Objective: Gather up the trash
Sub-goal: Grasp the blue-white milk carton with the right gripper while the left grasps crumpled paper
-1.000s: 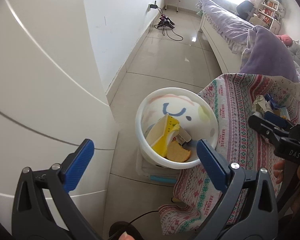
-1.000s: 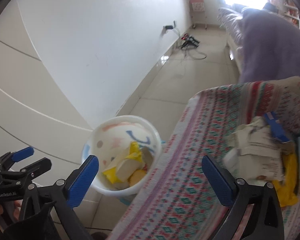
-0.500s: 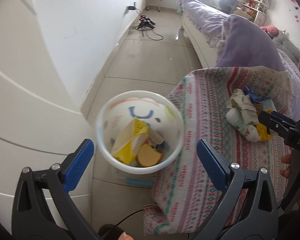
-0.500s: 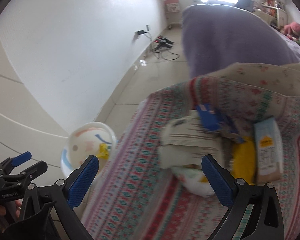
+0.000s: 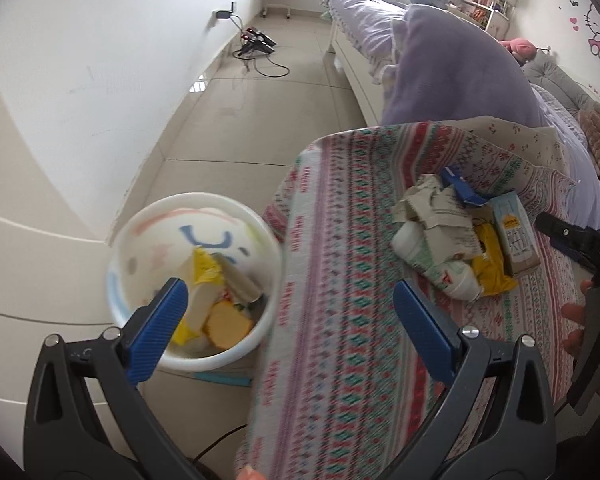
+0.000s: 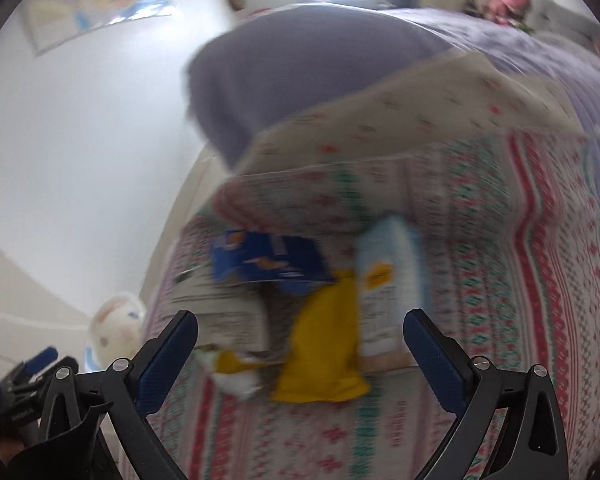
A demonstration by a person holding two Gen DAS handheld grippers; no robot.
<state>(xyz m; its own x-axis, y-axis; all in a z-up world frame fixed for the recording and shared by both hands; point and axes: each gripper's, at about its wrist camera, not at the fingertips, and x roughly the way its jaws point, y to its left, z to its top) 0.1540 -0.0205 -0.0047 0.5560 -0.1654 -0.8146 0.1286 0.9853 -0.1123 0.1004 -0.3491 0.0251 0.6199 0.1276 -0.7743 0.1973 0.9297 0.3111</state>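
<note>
Bedroom w/ tiled floor, trash pile sits on the red-green patterned blanket (image 5: 340,280) on the bed. Right claw (image 6: 300,350) wide open, nothing held, just above the crumpled yellow plastic wrapper (image 6: 324,344). Left claw (image 5: 288,320) also wide, empty, near the white cartoon-face bin (image 5: 196,280). Imo pinch the wrapper mid-body, not blanket fabric.
</note>
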